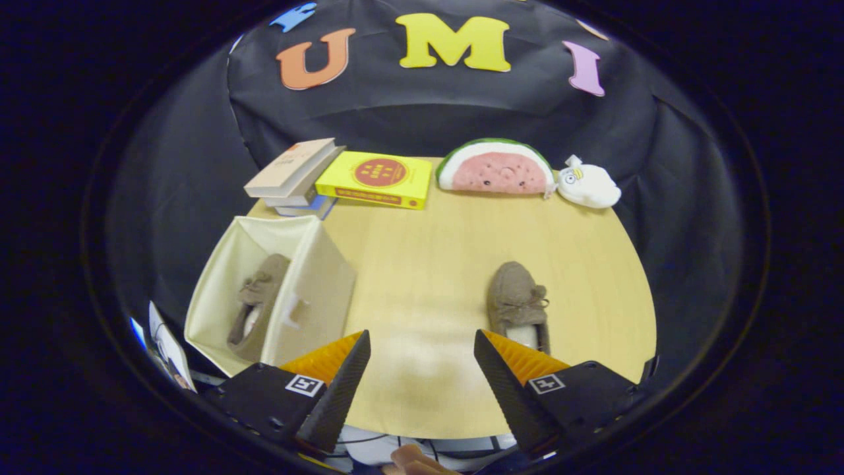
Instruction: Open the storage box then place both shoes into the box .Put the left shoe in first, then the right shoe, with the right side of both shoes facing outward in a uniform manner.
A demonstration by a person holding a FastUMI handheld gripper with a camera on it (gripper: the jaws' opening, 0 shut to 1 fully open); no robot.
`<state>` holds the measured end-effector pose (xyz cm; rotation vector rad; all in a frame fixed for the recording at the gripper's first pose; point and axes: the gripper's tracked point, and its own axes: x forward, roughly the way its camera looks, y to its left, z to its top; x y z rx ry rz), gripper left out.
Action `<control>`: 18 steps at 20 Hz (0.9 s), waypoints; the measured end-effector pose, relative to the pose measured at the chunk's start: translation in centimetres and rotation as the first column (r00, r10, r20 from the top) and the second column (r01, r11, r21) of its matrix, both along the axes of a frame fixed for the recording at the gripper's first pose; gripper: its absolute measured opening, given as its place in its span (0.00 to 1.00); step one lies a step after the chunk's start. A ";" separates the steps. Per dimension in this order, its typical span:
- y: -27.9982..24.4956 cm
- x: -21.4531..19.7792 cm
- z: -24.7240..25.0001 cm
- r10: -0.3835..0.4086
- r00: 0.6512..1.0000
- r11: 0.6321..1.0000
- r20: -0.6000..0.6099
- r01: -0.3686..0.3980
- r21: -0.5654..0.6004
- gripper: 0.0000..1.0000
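Storage box (316, 277) sits open on the bench (428, 264), so step 1 looks done. One shoe (258, 307) already lies inside it, resting along the box's length w/ the bow end toward the books (297, 173) and the heel opening toward the gripper (422, 359). Judging by the task order, that should be the left shoe, tho I can't confirm left vs right from here. Which side of it faces outward is also hard to tell.

Second shoe (519, 305) is still out on the bench, well apart from the box, on the box's right, w/ bare wood between them. Its long axis runs roughly away from the gripper: toe toward the watermelon plush (496, 168), heel opening nearest the right-hand finger, just ahead of it and partly hidden by the fingertip. Bow sits on top, so it's upright on its sole.

Jaws stand wide apart, holding nothing, hovering over bare bench between box and loose shoe. So approx. halfway: lid/opening done, shoe 1 in, shoe 2 left to grab, carry over to the box and lay in beside the first, same facing.

Far side from the box: yellow book (376, 179) next to the stacked books, white plush (588, 186) touching the watermelon. None of it in the way.
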<state>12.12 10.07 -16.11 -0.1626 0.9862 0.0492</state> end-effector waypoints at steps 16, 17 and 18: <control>-17.8 3.1 -10.2 -0.227 0.971 0.949 -0.079 0.202 -0.241 0.91; -17.4 3.2 -10.8 -0.223 0.969 0.956 -0.106 0.196 -0.219 0.80; -16.9 3.2 -11.2 -0.211 0.969 0.964 -0.129 0.184 -0.192 0.70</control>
